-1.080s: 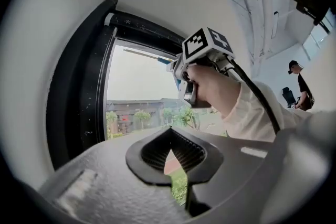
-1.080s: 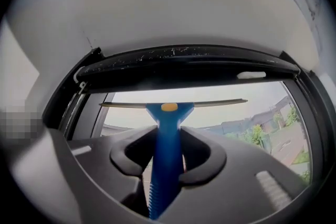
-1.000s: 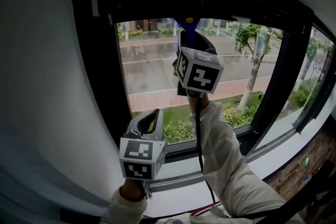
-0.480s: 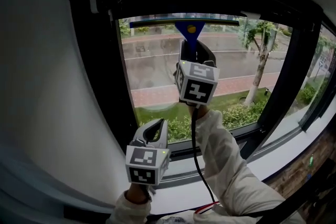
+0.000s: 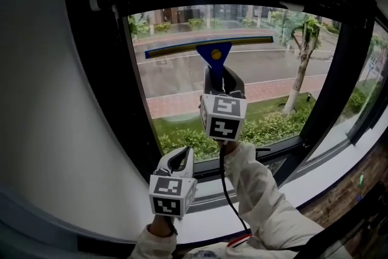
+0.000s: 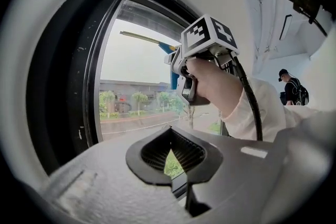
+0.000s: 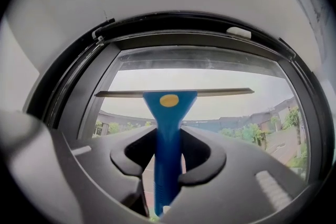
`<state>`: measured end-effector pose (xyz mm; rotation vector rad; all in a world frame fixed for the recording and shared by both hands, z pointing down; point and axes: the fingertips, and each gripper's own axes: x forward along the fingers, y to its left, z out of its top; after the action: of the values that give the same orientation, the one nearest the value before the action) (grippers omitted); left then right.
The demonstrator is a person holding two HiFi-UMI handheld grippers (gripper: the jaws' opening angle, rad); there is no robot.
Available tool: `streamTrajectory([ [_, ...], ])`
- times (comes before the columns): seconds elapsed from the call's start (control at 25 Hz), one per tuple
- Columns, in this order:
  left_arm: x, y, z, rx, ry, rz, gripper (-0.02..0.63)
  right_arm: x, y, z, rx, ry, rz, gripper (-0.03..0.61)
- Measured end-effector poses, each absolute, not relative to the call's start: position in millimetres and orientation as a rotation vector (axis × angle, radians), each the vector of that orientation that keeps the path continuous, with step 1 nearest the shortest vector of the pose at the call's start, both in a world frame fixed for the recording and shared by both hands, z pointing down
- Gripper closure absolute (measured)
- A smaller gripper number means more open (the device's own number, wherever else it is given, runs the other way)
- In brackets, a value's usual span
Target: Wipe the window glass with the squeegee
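Note:
A blue squeegee (image 5: 213, 53) with a long dark blade (image 5: 182, 48) lies across the upper part of the window glass (image 5: 176, 85). My right gripper (image 5: 222, 79) is shut on its blue handle (image 7: 168, 165), and the blade (image 7: 220, 92) runs level above the jaws. Lower left, near the sill, my left gripper (image 5: 177, 159) is shut and holds nothing. In the left gripper view the left gripper (image 6: 170, 155) points at the glass (image 6: 131, 92), with the right gripper's marker cube (image 6: 209, 35) and a hand above it.
A black window frame (image 5: 100, 70) surrounds the pane, with a black mullion (image 5: 330, 82) on the right and a white sill (image 5: 242, 203) below. A white wall (image 5: 36, 100) stands to the left. A person (image 6: 290, 87) stands far behind.
The squeegee has come down the glass from the top edge, its blade now fully in sight. The left gripper has stayed near the sill.

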<state>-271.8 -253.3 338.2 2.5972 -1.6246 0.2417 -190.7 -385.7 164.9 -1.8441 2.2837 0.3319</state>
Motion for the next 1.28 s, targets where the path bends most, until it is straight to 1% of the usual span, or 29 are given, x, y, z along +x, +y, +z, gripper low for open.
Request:
streamTrajectory([
  [0.88,-245.1,-236.2,416.2,2.505,-1.492,0.371,0.612,-183.4,-369.1,297.2,-1.897,2.456,0.172,0.449],
  [1.28,-242.2,-231.4,431.4,2.481,-1.464,0.372,0.612,-184.0,-364.5,345.3,-1.909,2.504,0.109,0.449],
])
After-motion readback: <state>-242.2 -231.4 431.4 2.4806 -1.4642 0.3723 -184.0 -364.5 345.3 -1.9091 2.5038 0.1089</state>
